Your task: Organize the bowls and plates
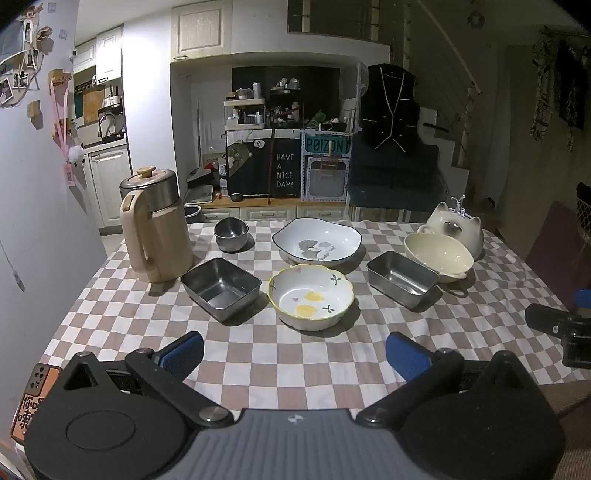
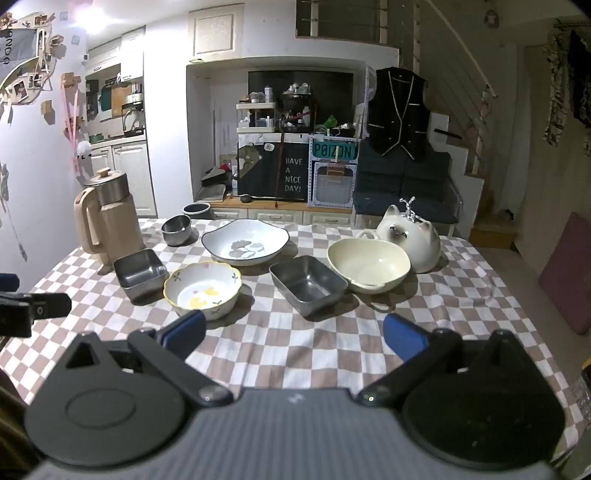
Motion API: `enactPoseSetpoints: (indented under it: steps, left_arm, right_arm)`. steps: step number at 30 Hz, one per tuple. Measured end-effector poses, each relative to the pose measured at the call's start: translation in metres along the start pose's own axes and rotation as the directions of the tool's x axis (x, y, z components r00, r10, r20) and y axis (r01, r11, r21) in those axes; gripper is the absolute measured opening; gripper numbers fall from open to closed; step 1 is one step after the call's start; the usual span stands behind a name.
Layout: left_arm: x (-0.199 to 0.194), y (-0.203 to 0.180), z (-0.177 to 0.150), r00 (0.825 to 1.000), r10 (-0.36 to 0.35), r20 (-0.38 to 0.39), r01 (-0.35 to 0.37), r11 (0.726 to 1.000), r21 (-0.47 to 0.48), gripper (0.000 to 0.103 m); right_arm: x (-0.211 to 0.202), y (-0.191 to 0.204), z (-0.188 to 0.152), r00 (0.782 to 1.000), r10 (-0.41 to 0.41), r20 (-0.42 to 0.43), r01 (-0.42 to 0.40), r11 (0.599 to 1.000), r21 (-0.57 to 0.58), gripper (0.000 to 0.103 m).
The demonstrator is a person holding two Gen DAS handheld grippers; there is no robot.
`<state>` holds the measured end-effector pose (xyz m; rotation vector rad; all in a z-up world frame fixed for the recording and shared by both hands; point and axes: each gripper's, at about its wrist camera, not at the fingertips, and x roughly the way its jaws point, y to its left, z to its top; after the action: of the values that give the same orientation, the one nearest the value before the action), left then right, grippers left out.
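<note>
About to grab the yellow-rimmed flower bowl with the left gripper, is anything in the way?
Nothing visible. Only bare checkered tablecloth lies between the open left gripper and the yellow-rimmed flower-patterned ceramic bowl; the square steel container sits off to its left.

Dim in here, the far right of the room sinking into murk around the staircase. The brightest spot is a lamp flare point(image 2: 86, 14) blowing out white at the upper left in the right wrist view, washing the wall point(image 1: 44, 192) bluish. Dishes throw soft shadows toward the near right on the checked tablecloth point(image 1: 295, 362). Steel rims catch small glints. Both views bow hard at the edges, corners black. Focus holds, slightly grainy.
</note>
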<state>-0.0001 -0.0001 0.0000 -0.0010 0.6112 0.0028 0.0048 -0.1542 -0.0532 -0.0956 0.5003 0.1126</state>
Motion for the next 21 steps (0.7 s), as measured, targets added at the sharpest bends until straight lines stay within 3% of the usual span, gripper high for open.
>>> enactPoseSetpoints:
  steps: [21]
  left_arm:
    - [-0.0005, -0.0006, 0.0005, 1.000, -0.003, -0.002, 0.003, 1.000, 0.000, 0.103]
  right_arm:
    - [0.0011, -0.0005, -0.0004, 1.000, 0.006, -0.002, -0.006, 1.000, 0.008, 0.103]
